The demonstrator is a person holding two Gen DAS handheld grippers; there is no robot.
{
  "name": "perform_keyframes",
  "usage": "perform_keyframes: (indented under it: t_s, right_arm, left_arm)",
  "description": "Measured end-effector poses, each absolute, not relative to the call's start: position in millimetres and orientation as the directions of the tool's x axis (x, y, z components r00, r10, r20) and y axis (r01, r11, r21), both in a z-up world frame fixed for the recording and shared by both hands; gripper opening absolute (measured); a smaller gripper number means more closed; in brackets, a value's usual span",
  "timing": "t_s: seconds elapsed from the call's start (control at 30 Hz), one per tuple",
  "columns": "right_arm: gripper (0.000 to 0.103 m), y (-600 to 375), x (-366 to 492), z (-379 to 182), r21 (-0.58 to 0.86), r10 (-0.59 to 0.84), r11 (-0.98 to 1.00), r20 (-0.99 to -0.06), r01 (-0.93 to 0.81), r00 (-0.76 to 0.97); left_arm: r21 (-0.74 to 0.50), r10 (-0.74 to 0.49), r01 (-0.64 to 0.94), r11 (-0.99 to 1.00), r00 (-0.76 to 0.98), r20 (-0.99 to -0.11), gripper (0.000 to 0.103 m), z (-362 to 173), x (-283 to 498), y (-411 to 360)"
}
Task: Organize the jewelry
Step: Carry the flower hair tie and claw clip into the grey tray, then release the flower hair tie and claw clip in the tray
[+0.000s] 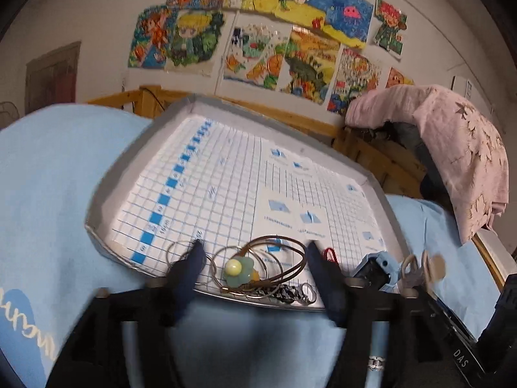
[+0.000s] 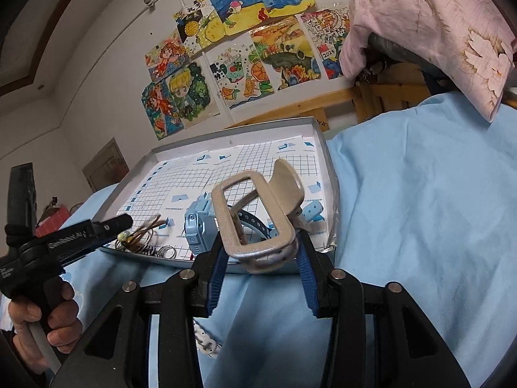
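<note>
A grey tray [image 1: 106,190] lined with blue grid paper lies on a light blue cloth. At its near edge sit thin bangles [image 1: 226,258], a green flower piece with a pale bead [image 1: 237,271], brown hoops [image 1: 284,258], small rings [image 1: 305,292] and a blue watch [image 1: 374,270]. My left gripper [image 1: 253,249] is open, its fingers on either side of the flower piece and bangles. My right gripper [image 2: 260,252] is shut on a beige-silver hair claw clip [image 2: 255,213], held just above the tray's [image 2: 318,131] near edge, in front of the blue watch [image 2: 198,224].
A white chain link piece [image 2: 206,339] lies on the cloth [image 2: 404,226] under my right gripper. A pink floral cloth [image 2: 446,26] drapes over a wooden frame at the back right. Children's drawings hang on the wall behind.
</note>
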State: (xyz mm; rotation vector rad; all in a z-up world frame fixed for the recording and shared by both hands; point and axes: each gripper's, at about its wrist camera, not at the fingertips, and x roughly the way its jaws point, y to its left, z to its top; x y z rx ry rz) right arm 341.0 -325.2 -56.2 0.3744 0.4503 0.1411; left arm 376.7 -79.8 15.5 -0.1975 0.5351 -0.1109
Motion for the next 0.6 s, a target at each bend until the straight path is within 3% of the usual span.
perform_keyframes:
  t_s: [0.1, 0.2, 0.27, 0.33, 0.6]
  right_arm:
    - [0.053, -325.5, 338.4, -56.4, 0.381, 0.202, 0.924, -0.394, -0.041, 0.897]
    - [0.054, -327.3, 337.4, -57.6, 0.385, 0.2, 0.922, -0.393, -0.037, 0.898]
    - [0.055, -327.2, 337.0, -58.0, 0.384, 0.198, 0.923, -0.392, -0.036, 0.898]
    - [0.061, -326.3, 337.3, -58.0, 0.379, 0.193, 0.925, -0.393, -0.034, 0.899]
    - [0.064, -326.1, 338.4, -59.5, 0.379, 0.194, 0.925, -0.39, -0.035, 0.9]
  left_arm:
    - [-0.211, -0.151, 0.052, 0.976, 0.861, -0.486, 0.073, 16.9, 372.8, -79.0]
    - [-0.216, -0.158, 0.059, 0.975, 0.864, -0.479, 0.077, 15.8, 370.4, -76.7]
    - [-0.207, -0.157, 0.065, 0.976, 0.87, -0.467, 0.084, 16.5, 366.9, -76.6]
    - [-0.196, -0.149, 0.064, 0.979, 0.875, -0.46, 0.086, 17.2, 364.0, -77.6]
    - [-0.191, -0.149, 0.067, 0.979, 0.876, -0.458, 0.087, 16.9, 362.4, -77.6]
